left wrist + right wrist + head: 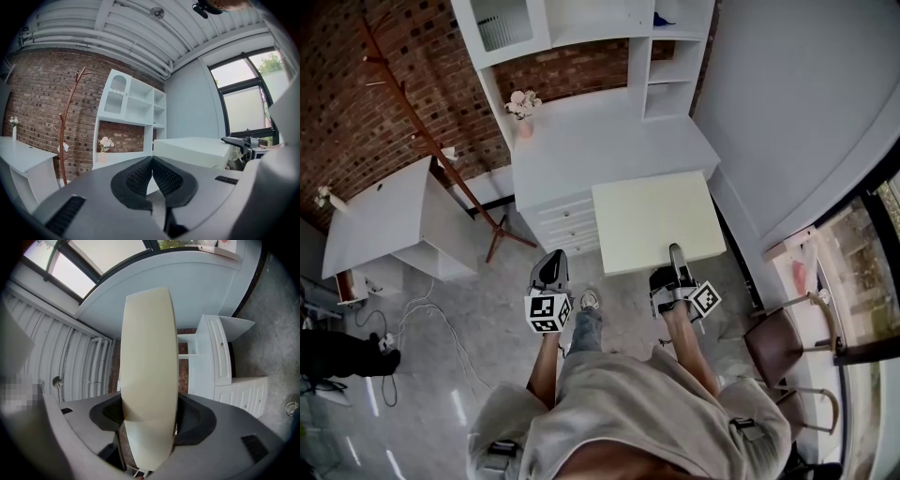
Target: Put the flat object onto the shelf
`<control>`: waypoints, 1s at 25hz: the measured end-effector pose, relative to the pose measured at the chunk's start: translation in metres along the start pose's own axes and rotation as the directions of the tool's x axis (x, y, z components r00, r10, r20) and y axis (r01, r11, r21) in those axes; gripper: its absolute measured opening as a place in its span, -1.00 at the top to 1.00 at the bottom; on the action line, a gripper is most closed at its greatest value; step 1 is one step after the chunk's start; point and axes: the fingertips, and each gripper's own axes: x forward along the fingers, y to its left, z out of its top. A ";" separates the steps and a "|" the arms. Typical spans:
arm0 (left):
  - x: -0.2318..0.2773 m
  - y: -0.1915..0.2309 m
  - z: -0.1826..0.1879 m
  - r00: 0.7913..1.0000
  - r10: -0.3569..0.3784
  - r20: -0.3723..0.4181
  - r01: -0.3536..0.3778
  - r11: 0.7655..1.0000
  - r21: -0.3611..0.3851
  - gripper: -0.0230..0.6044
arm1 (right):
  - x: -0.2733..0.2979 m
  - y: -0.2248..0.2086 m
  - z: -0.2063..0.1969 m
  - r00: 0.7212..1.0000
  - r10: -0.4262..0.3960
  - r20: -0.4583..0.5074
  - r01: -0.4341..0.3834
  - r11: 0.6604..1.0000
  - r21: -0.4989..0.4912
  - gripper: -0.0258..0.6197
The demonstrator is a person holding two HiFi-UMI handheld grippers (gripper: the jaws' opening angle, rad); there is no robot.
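White shelf unit (670,70) stands over its bench (600,141). Just before them the pale flat board (656,220) is held level in the air, its near edge clamped in the wide-spread right claw (676,264). The left claw (551,270) is closed together, empty

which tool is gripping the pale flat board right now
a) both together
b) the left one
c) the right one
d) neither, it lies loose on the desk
C: in the right gripper view the flat board stands edge-on, clamped between the jaws of the right tool, while the left tool has its jaws closed together with nothing between them.
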 end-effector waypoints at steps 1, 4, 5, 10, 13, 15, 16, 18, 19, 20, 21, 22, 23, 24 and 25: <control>0.005 0.001 0.000 1.000 -0.003 0.002 0.003 1.000 0.000 0.88 | 0.004 -0.001 0.000 1.000 0.000 0.002 0.000 1.000 0.004 -0.02; 0.024 0.008 -0.003 1.000 -0.011 0.000 0.011 1.000 -0.006 0.88 | 0.020 -0.007 0.002 1.000 -0.003 0.005 0.003 1.000 0.003 -0.01; 0.030 0.010 -0.004 1.000 -0.013 -0.002 0.013 1.000 -0.008 0.88 | 0.026 -0.010 0.003 1.000 -0.002 0.005 0.002 1.000 0.000 -0.02; 0.067 0.030 -0.009 1.000 -0.018 -0.004 0.018 1.000 -0.017 0.88 | 0.064 -0.023 0.007 1.000 -0.004 0.006 0.004 1.000 -0.009 -0.02; 0.092 0.046 -0.006 1.000 -0.022 -0.002 0.022 0.999 -0.024 0.88 | 0.091 -0.031 0.009 1.000 -0.018 0.014 0.019 1.000 -0.012 -0.02; 0.111 0.057 -0.001 1.000 -0.026 0.001 0.026 0.999 -0.026 0.88 | 0.111 -0.034 0.010 1.000 -0.020 0.019 0.020 1.000 -0.010 -0.02; 0.121 0.064 0.001 1.000 -0.028 0.001 0.028 0.999 -0.028 0.88 | 0.121 -0.036 0.011 1.000 -0.019 0.022 0.019 1.000 -0.009 -0.02; 0.142 0.076 0.006 0.999 -0.034 0.004 0.034 0.999 -0.030 0.88 | 0.143 -0.040 0.013 0.999 -0.022 0.026 0.022 1.000 -0.015 -0.02; 0.152 0.082 0.008 0.999 -0.038 0.004 0.038 0.999 -0.031 0.88 | 0.153 -0.042 0.013 0.999 -0.025 0.027 0.026 0.999 -0.019 -0.02; 0.161 0.087 0.010 0.999 -0.042 0.005 0.042 0.999 -0.030 0.88 | 0.164 -0.044 0.014 0.999 -0.027 0.028 0.028 0.999 -0.023 -0.01; 0.171 0.093 0.013 0.999 -0.046 0.006 0.046 0.999 -0.029 0.88 | 0.174 -0.046 0.014 0.999 -0.028 0.029 0.029 0.999 -0.025 -0.02; 0.181 0.099 0.016 0.999 -0.050 0.008 0.050 0.998 -0.028 0.88 | 0.185 -0.047 0.015 0.999 -0.026 0.032 0.027 0.999 -0.027 -0.02; 0.191 0.106 0.019 0.998 -0.054 0.012 0.054 0.998 -0.027 0.88 | 0.195 -0.048 0.015 0.999 -0.022 0.036 0.023 0.999 -0.031 -0.02; 0.200 0.112 0.022 0.998 -0.057 0.015 0.058 0.998 -0.026 0.88 | 0.206 -0.050 0.016 0.999 -0.019 0.039 0.020 0.999 -0.033 -0.01; 0.210 0.120 0.025 0.998 -0.060 0.018 0.061 0.998 -0.026 0.88 | 0.217 -0.051 0.015 0.999 -0.017 0.043 0.018 0.999 -0.034 -0.02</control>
